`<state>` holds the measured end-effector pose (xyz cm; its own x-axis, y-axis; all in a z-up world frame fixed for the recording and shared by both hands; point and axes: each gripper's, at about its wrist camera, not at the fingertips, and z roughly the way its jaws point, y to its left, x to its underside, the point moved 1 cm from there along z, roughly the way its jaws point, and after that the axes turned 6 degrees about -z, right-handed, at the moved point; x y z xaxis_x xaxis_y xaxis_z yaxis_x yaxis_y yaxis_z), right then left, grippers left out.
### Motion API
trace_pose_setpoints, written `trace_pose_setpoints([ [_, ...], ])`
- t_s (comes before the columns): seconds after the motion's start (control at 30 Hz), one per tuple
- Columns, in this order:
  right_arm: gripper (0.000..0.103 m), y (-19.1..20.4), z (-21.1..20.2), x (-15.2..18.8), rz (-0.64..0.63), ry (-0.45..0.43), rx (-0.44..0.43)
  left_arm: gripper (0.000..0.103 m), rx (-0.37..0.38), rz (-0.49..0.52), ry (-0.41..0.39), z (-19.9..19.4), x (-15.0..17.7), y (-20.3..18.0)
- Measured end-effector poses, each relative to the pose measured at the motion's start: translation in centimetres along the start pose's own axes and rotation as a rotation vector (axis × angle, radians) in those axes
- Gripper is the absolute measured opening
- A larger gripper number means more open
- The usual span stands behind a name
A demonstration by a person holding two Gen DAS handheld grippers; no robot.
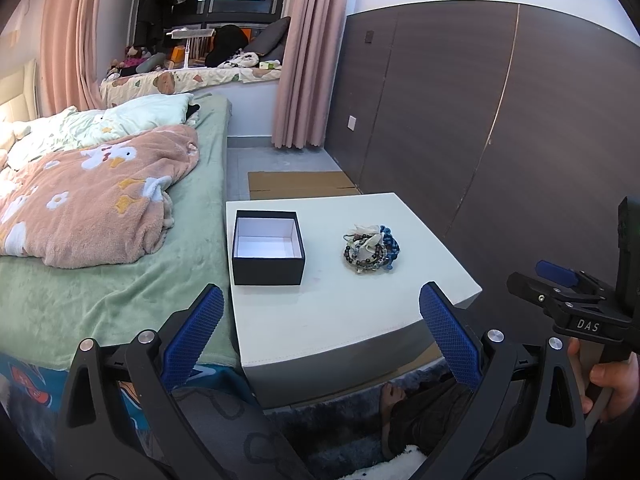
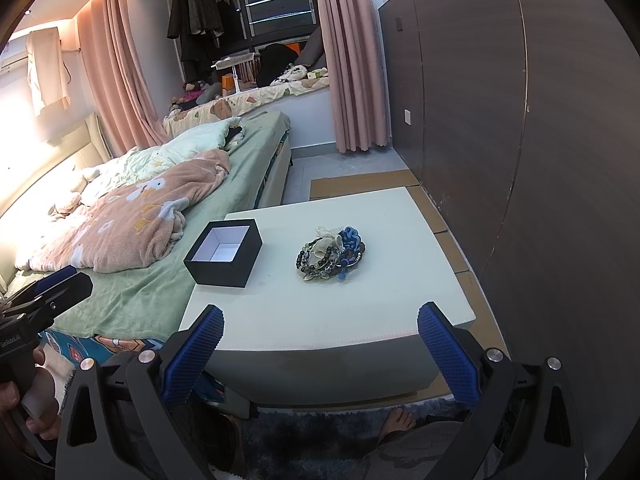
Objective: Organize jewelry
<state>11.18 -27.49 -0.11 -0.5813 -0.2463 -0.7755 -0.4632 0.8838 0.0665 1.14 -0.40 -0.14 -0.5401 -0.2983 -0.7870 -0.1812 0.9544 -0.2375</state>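
A pile of beaded bracelets [image 1: 371, 249] with a pale cloth pouch and a blue cord lies on the white table [image 1: 352, 308], right of centre. An open black box [image 1: 268, 253] with a white inside stands at the table's left, nothing in it. The same pile of bracelets [image 2: 330, 253] and black box [image 2: 224, 252] show in the right wrist view. My left gripper [image 1: 320, 320] hangs open before the table's near edge, nothing between its blue pads. My right gripper [image 2: 320, 320] is open too, short of the table [image 2: 320, 320], nothing held.
A bed [image 1: 120, 280] with a green sheet and a pink flowered blanket [image 1: 92, 208] adjoins the table's left side. A dark wood wardrobe [image 1: 480, 120] runs along the right. Cardboard [image 1: 300, 184] lies on the floor beyond the table. A bare foot [image 2: 396, 420] rests on a dark rug below.
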Motion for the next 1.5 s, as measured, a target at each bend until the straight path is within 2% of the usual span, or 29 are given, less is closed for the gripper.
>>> trace_pose_setpoints([
  [1.2, 0.095, -0.4, -0.8, -0.3, -0.003, -0.013, -0.002, 0.098, 0.005, -0.002, 0.005, 0.1, -0.1, 0.2],
  [1.5, 0.095, -1.9, 0.3, -1.7, 0.032, -0.011, -0.007, 0.098, 0.018, 0.007, 0.018, 1.7, -1.3, -0.4],
])
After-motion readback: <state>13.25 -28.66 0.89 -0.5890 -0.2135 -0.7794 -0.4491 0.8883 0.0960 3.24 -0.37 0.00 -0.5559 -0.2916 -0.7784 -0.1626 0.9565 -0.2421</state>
